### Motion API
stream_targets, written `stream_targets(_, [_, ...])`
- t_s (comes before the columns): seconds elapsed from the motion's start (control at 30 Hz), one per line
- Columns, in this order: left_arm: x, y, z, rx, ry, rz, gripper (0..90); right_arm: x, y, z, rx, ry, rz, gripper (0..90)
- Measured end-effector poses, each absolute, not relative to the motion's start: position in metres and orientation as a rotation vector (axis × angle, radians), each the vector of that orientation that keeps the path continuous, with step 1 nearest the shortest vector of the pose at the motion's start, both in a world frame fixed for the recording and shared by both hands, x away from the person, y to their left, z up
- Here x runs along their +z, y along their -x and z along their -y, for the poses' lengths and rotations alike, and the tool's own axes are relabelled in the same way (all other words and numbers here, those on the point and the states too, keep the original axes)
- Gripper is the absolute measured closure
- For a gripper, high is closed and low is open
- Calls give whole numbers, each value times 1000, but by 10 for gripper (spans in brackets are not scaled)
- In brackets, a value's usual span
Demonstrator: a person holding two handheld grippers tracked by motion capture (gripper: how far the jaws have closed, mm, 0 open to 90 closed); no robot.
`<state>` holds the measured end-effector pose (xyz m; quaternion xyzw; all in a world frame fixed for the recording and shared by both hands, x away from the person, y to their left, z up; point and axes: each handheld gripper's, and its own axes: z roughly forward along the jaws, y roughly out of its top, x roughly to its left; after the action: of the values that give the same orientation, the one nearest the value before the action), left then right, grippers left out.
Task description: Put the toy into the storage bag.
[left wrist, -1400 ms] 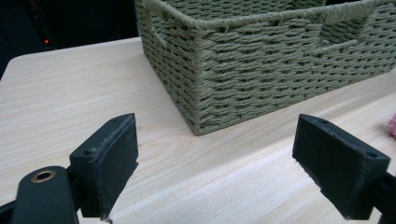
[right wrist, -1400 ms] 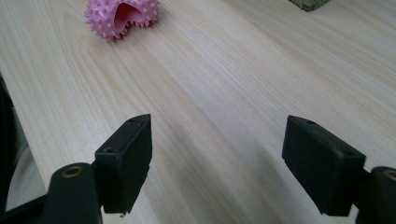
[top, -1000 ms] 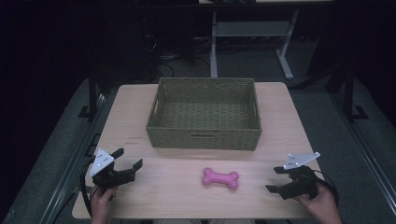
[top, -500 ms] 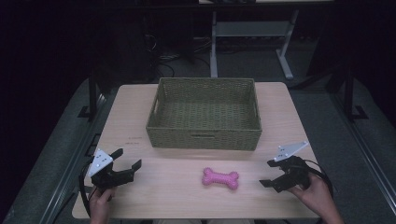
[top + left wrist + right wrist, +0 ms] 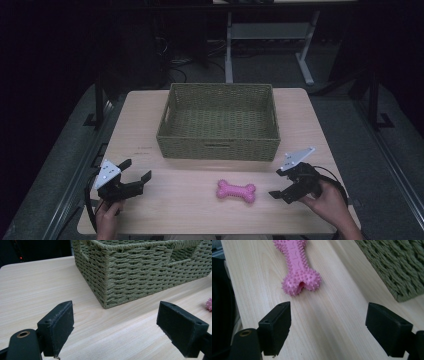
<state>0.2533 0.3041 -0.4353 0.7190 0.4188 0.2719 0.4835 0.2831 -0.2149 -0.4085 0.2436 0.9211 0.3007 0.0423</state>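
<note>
Since the earlier frames, the right gripper [image 5: 281, 188] has slid inward along the counter's [image 5: 190, 210] near edge, toward the pink bone toy [image 5: 236, 191]; its jaws have just been opening and now stand wide apart with nothing between them. Meanwhile the left gripper [image 5: 136, 176] has kept its place at the near left corner, and the toy and basket lie where they were.

Nearest the person, both hands come in from the bottom of the high view. The left hand [image 5: 107, 216] holds its gripper low over the wood, jaws spread and empty; in the left gripper view the two black pads [image 5: 60, 327] frame bare counter. The right hand [image 5: 327, 200] holds its gripper level, pointing at the toy from the right.

Between the two grippers, the pink bone toy lies flat on the counter, closer to the right gripper and apart from it. In the right gripper view, its spiked end [image 5: 300, 283] sits just ahead of the open jaws, nearer the left pad, touching neither.

Farther back, the woven green basket [image 5: 220, 145] stands upright at the middle of the counter, just behind the toy and not touching it. Its near corner [image 5: 107, 295] rises ahead of the left gripper.
</note>
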Motion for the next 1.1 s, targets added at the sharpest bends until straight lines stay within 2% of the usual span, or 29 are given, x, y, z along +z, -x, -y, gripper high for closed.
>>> stream_targets(1.1, [-435, -252, -307, 668, -1744, -1024, 138, -402, -307, 134, 811, -466, -2995, 224])
